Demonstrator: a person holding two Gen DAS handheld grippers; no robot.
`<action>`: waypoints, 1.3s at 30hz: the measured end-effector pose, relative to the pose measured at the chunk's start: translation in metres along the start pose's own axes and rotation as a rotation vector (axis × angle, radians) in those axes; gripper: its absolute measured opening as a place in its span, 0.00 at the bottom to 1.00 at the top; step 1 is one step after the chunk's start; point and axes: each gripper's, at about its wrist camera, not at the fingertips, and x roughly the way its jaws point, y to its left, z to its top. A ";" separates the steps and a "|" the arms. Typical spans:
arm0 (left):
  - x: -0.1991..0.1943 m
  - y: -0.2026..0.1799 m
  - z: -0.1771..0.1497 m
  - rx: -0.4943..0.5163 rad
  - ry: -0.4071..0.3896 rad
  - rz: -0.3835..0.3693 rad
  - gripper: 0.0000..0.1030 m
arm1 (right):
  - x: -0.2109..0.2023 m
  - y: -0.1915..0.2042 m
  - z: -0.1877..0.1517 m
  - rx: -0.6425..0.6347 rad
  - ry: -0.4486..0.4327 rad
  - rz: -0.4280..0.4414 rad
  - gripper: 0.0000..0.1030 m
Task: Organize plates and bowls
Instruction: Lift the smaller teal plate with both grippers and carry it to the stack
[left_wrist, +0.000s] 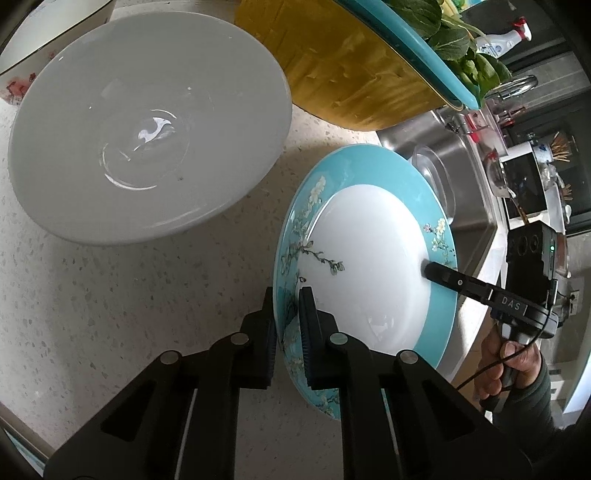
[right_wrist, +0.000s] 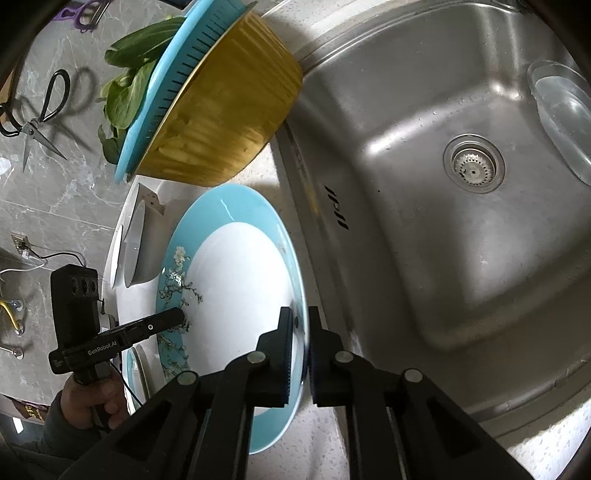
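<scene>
The turquoise-rimmed white plate with blossom pattern (left_wrist: 365, 254) has both the left gripper (left_wrist: 287, 325) and right gripper (right_wrist: 297, 354) jaws clamped on opposite rims above the speckled desk (left_wrist: 129, 295), beside the grey ceramic bowl (left_wrist: 147, 133).

I see a plate (left_wrist: 365, 254) with a turquoise rim painted with pale blossoms on dark branches, and a plain white centre. My tongs (left_wrist: 286, 325) are black. The large bowl (left_wrist: 147, 140) is light grey; the surface (left_wrist: 129, 302) is cream with dark speckles. The basin (right_wrist: 229, 122) is mustard yellow under a turquoise colander (right_wrist: 173, 74).
</scene>
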 end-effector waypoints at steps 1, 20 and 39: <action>0.000 0.001 0.000 -0.003 -0.001 -0.001 0.09 | 0.000 0.000 -0.001 0.000 0.000 -0.001 0.09; -0.035 0.000 -0.022 0.028 -0.024 -0.034 0.09 | -0.019 0.026 -0.017 -0.001 -0.030 -0.012 0.09; -0.181 0.082 -0.107 -0.025 -0.180 -0.044 0.09 | -0.010 0.141 -0.058 -0.136 -0.023 0.045 0.09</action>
